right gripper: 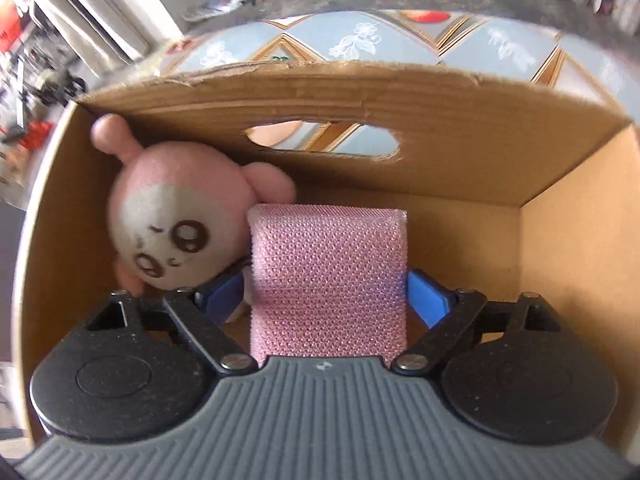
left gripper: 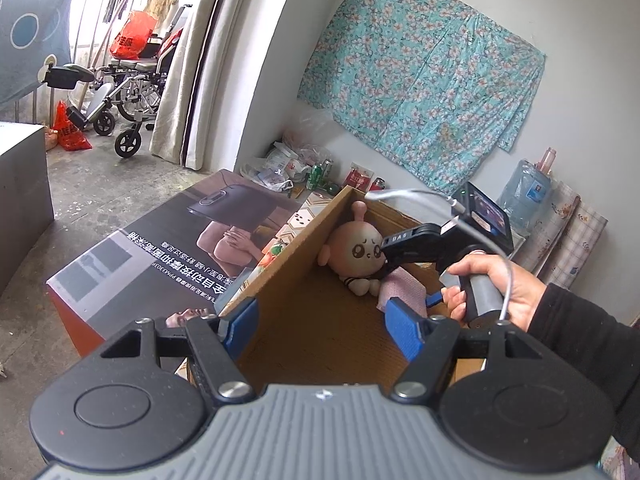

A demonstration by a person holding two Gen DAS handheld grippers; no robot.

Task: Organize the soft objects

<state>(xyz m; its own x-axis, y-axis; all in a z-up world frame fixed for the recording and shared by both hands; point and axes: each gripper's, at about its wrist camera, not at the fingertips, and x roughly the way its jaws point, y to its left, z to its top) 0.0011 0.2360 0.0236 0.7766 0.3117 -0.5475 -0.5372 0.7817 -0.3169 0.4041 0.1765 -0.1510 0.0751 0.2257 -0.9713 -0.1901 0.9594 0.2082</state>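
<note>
A brown cardboard box (left gripper: 304,320) (right gripper: 460,148) stands open on top. In its far left corner lies a pink round-headed plush toy (left gripper: 360,246) (right gripper: 172,220). A pink mesh sponge (left gripper: 400,286) (right gripper: 328,272) lies beside the toy on the box floor. My right gripper (right gripper: 326,296) points steeply down into the box, held by a hand (left gripper: 500,284). Its blue fingers (right gripper: 428,296) stand on either side of the uncompressed sponge, and it is open. My left gripper (left gripper: 320,324) hovers open and empty over the box's near end, its left finger by the left wall.
The box sits on a tabletop with a patterned cover (right gripper: 360,36). A large printed carton (left gripper: 160,248) lies left of the box. Cans and bags (left gripper: 316,174) clutter the wall side. A water jug (left gripper: 528,196) stands at the right, a wheelchair (left gripper: 128,80) far left.
</note>
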